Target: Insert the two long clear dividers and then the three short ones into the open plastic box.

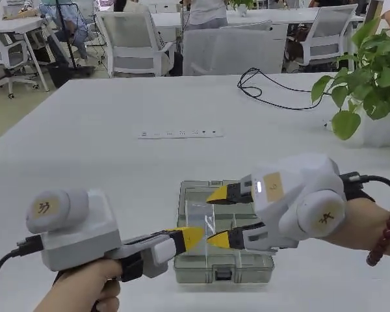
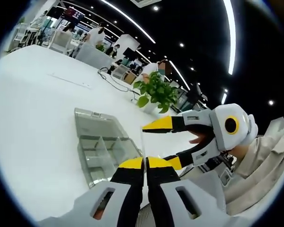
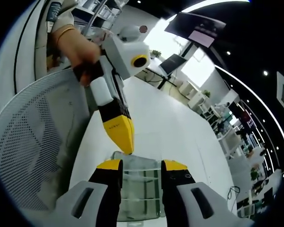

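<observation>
Left gripper (image 1: 188,237), low in the frame, pinches a thin clear divider (image 2: 142,142) over the box (image 1: 247,268) at the tabletop's (image 1: 117,130) bottom centre. The right gripper (image 1: 216,218) is spread wide above it, holding nothing.

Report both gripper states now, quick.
Left gripper: shut, apparently pinching a clear divider.
Right gripper: open, holding nothing.

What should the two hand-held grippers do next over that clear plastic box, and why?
Probably ease the left hand-held gripper down: its jaws are shut on what looks like a clear plastic divider sheet just above the open clear plastic box, while the right hand-held gripper is open beside it.
</observation>
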